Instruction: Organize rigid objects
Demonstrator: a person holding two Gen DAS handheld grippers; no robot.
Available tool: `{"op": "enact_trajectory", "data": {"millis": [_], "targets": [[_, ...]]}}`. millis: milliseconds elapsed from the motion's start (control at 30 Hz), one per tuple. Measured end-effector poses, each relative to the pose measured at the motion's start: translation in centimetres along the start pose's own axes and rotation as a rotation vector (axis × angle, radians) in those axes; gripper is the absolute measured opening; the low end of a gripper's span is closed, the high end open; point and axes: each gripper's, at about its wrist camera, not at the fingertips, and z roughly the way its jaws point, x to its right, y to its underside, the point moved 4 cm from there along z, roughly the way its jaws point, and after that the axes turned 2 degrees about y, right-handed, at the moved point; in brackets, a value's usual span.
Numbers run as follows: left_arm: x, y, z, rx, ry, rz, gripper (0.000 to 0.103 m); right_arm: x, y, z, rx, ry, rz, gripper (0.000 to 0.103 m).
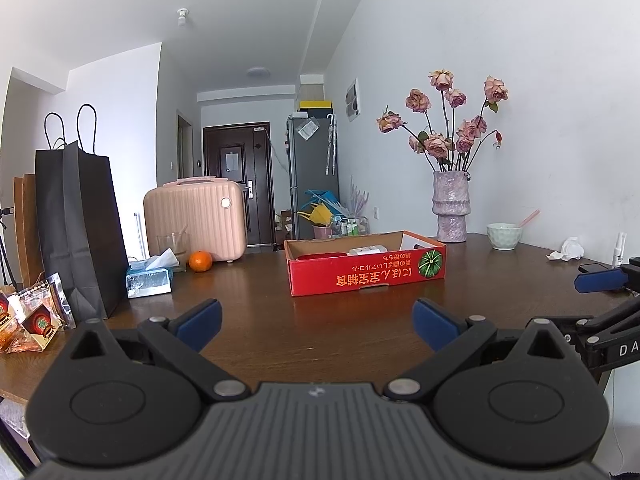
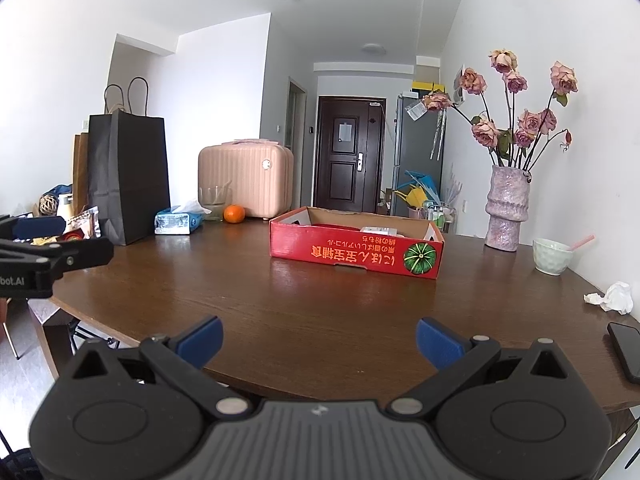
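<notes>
A shallow red cardboard box (image 1: 366,274) (image 2: 354,252) with a pumpkin print sits mid-table, holding a white packet and a red item, only partly visible. My left gripper (image 1: 316,324) is open over the table's near edge, well short of the box, with nothing between its blue pads. My right gripper (image 2: 318,342) is open too, also empty, at the table's front edge. An orange (image 1: 200,261) (image 2: 234,213) lies left of the box. A black phone (image 2: 626,350) lies at the right edge.
Black paper bag (image 1: 78,224), tissue pack (image 1: 149,278), glass (image 1: 173,246) and pink case (image 1: 196,218) line the left and back. Vase of dried roses (image 1: 450,210), pale bowl (image 1: 505,236) and crumpled tissue (image 2: 612,298) stand right. Snack packets (image 1: 32,316) sit front left.
</notes>
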Motion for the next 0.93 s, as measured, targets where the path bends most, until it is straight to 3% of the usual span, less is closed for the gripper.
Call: {"op": "enact_trajectory", "data": {"millis": [767, 933], "targets": [[-0.19, 0.50, 0.06, -0.011, 0.017, -0.011, 0.103, -0.15, 0.16, 0.35, -0.005, 0.002, -0.003, 0.103], [-0.26, 0.44, -0.74, 0.047, 0.011, 0.001, 0.103, -0.19, 0.25, 0.33, -0.006, 0.004, -0.003, 0.103]]}}
